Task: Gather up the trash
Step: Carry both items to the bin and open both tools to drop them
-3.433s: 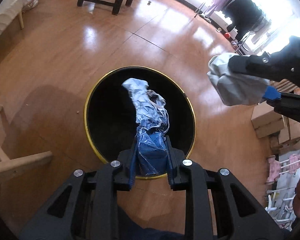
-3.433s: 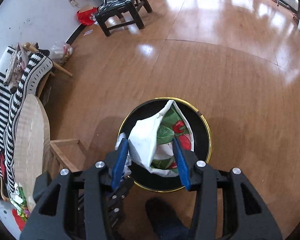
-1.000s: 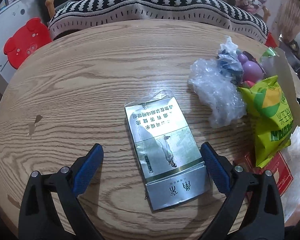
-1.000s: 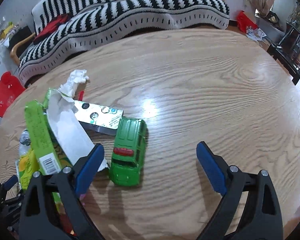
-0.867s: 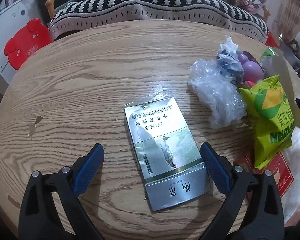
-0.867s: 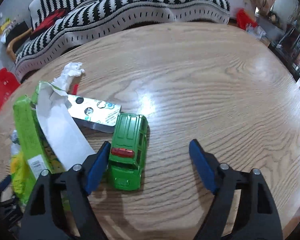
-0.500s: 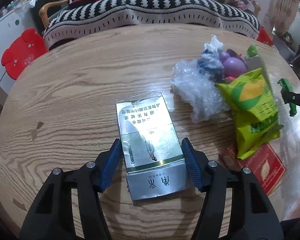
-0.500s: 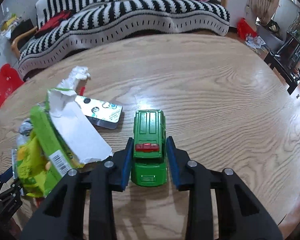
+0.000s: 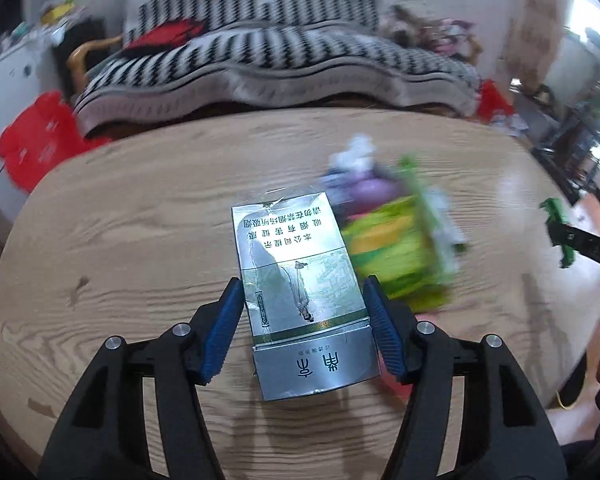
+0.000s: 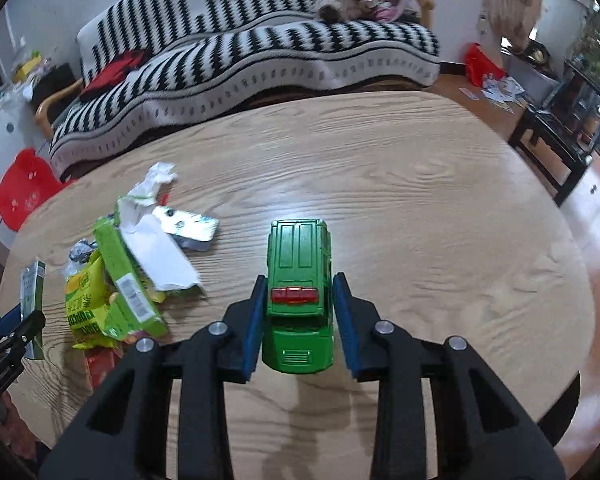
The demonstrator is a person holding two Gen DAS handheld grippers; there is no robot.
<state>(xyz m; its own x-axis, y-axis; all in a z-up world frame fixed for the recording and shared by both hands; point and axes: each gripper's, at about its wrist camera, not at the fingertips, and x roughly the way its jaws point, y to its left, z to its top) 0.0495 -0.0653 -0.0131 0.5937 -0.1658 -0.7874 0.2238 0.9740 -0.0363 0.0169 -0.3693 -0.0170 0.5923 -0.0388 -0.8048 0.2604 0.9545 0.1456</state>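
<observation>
- A silver cigarette pack (image 9: 300, 284) with green trim and printed characters sits between the blue pads of the left gripper (image 9: 304, 320); the pads press on its two long edges, so the jaws are partly closed on it.
- The pack appears lifted clear of the wooden table (image 9: 140, 240), its lid end nearest the camera.
- From the right wrist view the same pack (image 10: 32, 288) shows edge-on at the far left, held by the left gripper (image 10: 10, 330).
- A green toy car (image 10: 298, 292) is clamped between the pads of the right gripper (image 10: 300, 320), its red tail lights facing the camera and its roof pointing away; the jaws are narrowly set and pressing on both of its sides.
- In the left wrist view the car (image 9: 556, 232) shows small at the right edge.
- Left on the table, well to the left of the car, lies a heap of trash: a yellow-green snack bag (image 10: 86, 308), a torn green carton (image 10: 128, 280) with a white paper flap, a foil blister pack (image 10: 188, 228) and a crumpled white tissue (image 10: 156, 180).
- Behind the table stands a sofa under a black-and-white striped cover (image 10: 240, 56), with a red stool (image 10: 20, 192) at its left.
</observation>
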